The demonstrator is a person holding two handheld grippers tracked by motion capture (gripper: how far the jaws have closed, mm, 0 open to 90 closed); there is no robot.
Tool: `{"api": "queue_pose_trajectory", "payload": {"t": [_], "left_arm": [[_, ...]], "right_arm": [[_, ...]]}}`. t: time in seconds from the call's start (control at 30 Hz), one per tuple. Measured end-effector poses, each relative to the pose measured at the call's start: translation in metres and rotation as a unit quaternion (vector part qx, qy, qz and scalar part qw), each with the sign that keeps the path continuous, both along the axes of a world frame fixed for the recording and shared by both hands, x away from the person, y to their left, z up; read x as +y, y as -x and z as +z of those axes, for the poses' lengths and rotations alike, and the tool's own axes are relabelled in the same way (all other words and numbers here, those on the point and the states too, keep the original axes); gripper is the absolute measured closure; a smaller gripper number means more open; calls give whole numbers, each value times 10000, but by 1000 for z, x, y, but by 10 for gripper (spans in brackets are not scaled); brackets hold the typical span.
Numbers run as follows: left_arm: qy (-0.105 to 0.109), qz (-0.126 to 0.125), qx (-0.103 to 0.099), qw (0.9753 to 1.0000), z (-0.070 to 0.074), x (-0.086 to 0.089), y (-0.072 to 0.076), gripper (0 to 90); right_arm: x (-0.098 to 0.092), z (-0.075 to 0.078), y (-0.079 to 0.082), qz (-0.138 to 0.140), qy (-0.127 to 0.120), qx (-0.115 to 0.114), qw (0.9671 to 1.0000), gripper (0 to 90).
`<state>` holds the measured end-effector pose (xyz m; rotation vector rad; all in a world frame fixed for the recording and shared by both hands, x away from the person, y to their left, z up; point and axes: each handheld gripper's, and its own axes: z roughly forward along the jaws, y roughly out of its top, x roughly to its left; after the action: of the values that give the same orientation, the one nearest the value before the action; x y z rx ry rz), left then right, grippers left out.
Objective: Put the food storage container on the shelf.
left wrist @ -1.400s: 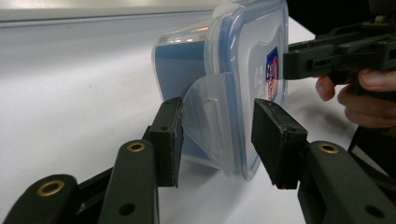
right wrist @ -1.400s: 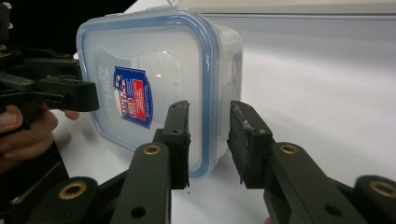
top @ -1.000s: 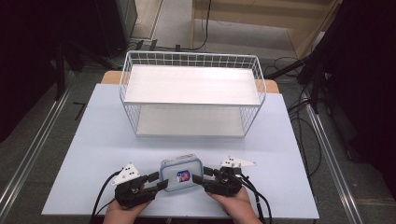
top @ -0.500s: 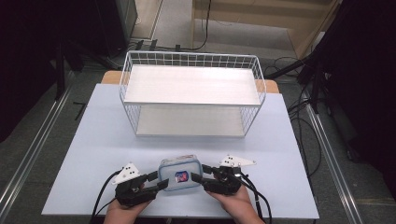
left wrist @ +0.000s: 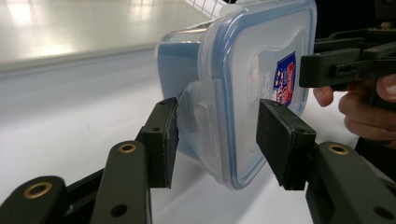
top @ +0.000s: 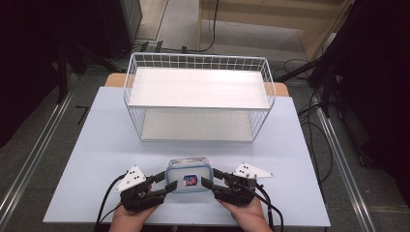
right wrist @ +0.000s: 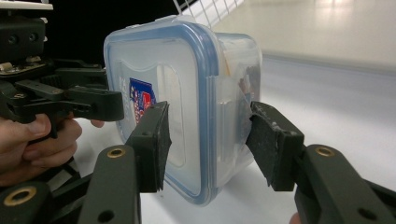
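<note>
There is one plastic box (top: pixel 188 175), one wire rack (top: pixel 198 99) with two shelves, one table (top: pixel 96 140), and two grippers.

The desk (top: pixel 96 159) is lit evenly from above in the high view, and only soft shadows are cast; the surroundings are left dark. In both gripper views broad glare is thrown across the far desk surface, which is blurred, while the near container (left wrist: pixel 243 84) is rendered sharply. Slight softness is seen throughout the high view.

Box (top: pixel 188 173) – clear glossy plastic
</note>
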<state>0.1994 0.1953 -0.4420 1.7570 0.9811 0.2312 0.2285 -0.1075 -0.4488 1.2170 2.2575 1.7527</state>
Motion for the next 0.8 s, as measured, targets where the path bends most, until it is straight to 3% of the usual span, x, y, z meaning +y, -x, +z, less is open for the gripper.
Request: {"api": "queue_pose_trajectory", "payload": {"t": [0.3, 0.5, 0.8], "left_arm": [[-20, -54, -472, 9989, 22, -5, -4, 496], [-144, -117, -836, 9963, 43, -9, -8, 493], [-107, -128, -1254, 9920, 65, -12, -11, 494]], "right_arm": [[-3, 22, 3, -213, -62, -545, 9983, 502], [-6, 38, 4, -352, -204, -818, 9958, 500], [-9, 62, 4, -461, -263, -1272, 9905, 496]]}}
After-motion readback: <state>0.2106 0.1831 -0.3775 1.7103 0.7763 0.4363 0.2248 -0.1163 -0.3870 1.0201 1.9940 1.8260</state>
